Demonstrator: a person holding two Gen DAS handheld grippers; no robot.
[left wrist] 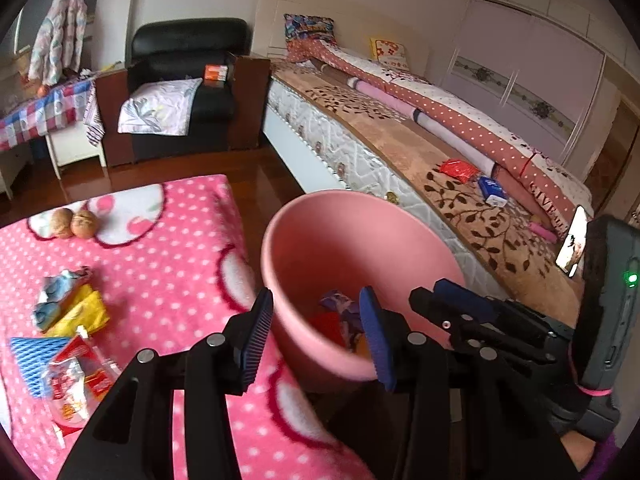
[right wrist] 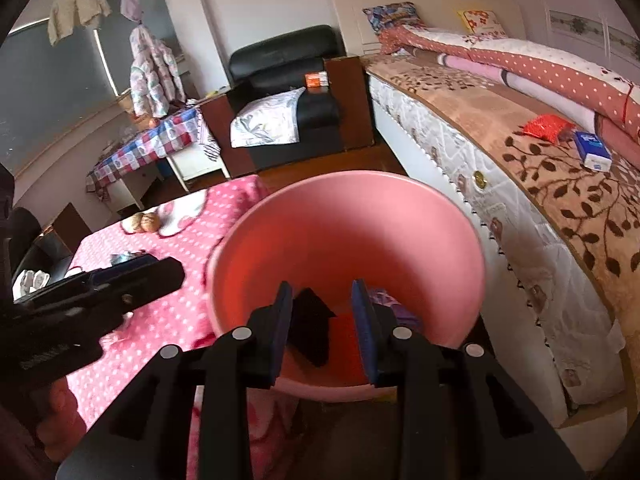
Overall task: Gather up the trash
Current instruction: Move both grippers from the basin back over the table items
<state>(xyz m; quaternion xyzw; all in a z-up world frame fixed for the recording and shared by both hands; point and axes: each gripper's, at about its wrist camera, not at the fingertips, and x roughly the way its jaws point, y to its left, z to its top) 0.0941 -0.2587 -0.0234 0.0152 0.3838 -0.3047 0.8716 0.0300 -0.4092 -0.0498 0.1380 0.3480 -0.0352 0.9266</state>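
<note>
left wrist view: left gripper [left wrist: 316,334] is seen wide open and empty, jaws straddling the near rim of the round pink plastic bin [left wrist: 344,240]; crumpled wrappers [left wrist: 70,308] are laid on the pink polka-dot blanket [left wrist: 172,264], two walnuts [left wrist: 74,223] beyond.

right wrist view: right gripper [right wrist: 322,330] is held over the bin [right wrist: 344,216], jaws parted, a black scrap [right wrist: 312,332] seen between them; whether it is gripped cannot be told.

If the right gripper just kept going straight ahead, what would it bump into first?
Most likely the trash already lying in the pink bin: the right gripper points down into its mouth, toward a black piece at the bottom. Depth is hard to judge.
</note>
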